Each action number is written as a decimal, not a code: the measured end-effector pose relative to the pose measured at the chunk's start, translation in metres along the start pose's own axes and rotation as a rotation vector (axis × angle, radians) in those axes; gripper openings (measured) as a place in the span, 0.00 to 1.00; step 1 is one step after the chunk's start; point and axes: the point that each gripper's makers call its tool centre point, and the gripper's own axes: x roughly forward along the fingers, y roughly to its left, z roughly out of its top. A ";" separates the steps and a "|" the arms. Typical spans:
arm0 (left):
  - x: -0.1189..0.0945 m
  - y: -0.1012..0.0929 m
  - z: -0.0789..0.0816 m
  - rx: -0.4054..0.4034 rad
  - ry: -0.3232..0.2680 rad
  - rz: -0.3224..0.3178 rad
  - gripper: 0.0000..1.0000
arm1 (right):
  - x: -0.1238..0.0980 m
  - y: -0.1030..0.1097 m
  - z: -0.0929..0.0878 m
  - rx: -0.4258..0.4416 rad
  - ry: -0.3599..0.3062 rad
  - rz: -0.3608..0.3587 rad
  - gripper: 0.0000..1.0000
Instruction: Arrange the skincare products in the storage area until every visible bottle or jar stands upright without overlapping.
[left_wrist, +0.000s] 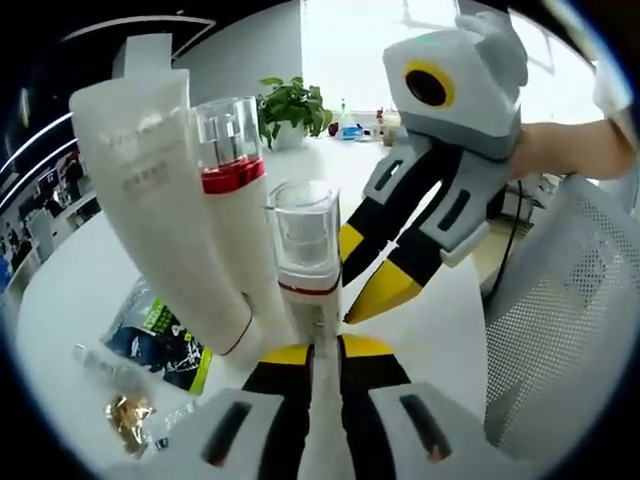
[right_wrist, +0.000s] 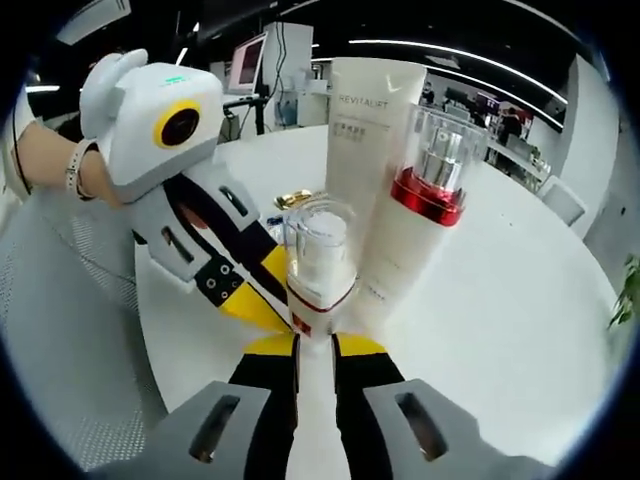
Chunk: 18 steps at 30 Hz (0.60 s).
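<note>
Tall white tube (right_wrist: 365, 140): "REVITALIFT" printed near top; smaller lines beneath illegible. Green-black sachet (left_wrist: 160, 335): print unreadable.

Left hand-held gripper (left_wrist: 325, 345) jaws nearly closed, right hand-held gripper (right_wrist: 315, 345) likewise, both meeting tip to tip

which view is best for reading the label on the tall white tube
The right gripper view: the tall white tube faces the camera and its printed name is legible. In the left gripper view the tube leans and its print is pale and blurred.

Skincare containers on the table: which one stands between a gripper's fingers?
The short bottle with the thin red band; the taller red-collared bottle and white tube stand behind.
</note>
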 end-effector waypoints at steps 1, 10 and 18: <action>0.002 0.001 0.000 0.001 0.006 -0.001 0.04 | 0.000 0.000 0.000 0.000 0.001 -0.001 0.12; 0.006 0.010 0.000 0.016 0.026 0.016 0.05 | 0.005 -0.009 0.003 0.008 -0.004 -0.016 0.12; 0.008 0.016 0.004 0.020 0.033 0.021 0.05 | 0.007 -0.013 0.005 0.023 -0.009 -0.024 0.11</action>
